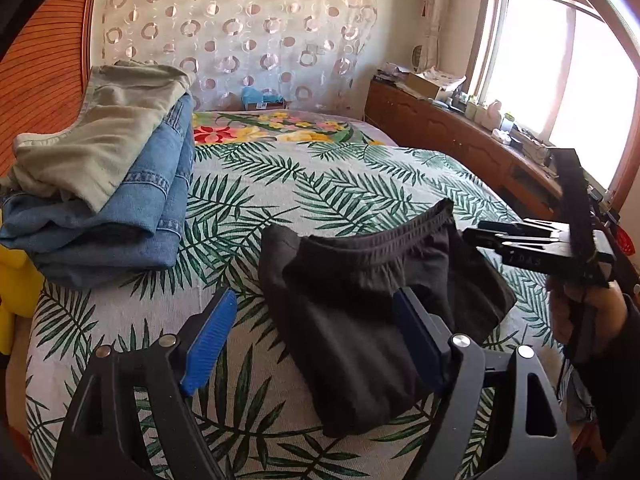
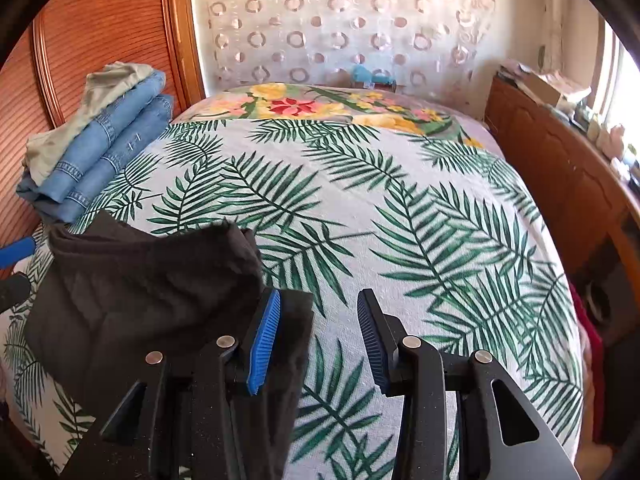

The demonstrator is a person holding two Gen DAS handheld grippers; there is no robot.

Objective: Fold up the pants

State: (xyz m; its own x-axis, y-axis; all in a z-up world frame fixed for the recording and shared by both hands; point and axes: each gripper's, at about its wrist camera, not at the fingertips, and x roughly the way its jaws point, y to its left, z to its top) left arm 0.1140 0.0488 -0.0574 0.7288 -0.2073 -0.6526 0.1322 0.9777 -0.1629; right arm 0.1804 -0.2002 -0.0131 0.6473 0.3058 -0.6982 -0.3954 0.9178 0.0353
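Black pants (image 1: 360, 300) lie folded in a compact bundle on the palm-leaf bedspread (image 1: 248, 216), elastic waistband at the far side. My left gripper (image 1: 316, 336) hovers open and wide over the bundle's near-left part; its right finger is above the cloth, its left finger above the bedspread. A hand holds my right gripper (image 1: 476, 232) at the waistband's right end. In the right wrist view the pants (image 2: 140, 288) fill the lower left. My right gripper (image 2: 320, 340) is open, with a corner of black cloth beside its left pad and bedspread showing in the gap.
Folded khaki pants on folded blue jeans (image 1: 120, 168) are stacked at the bed's left edge by a ribbed wooden panel (image 2: 100, 32). A cluttered wooden cabinet (image 1: 460, 140) runs along the right under a bright window. A floral blanket (image 2: 320, 108) covers the far end.
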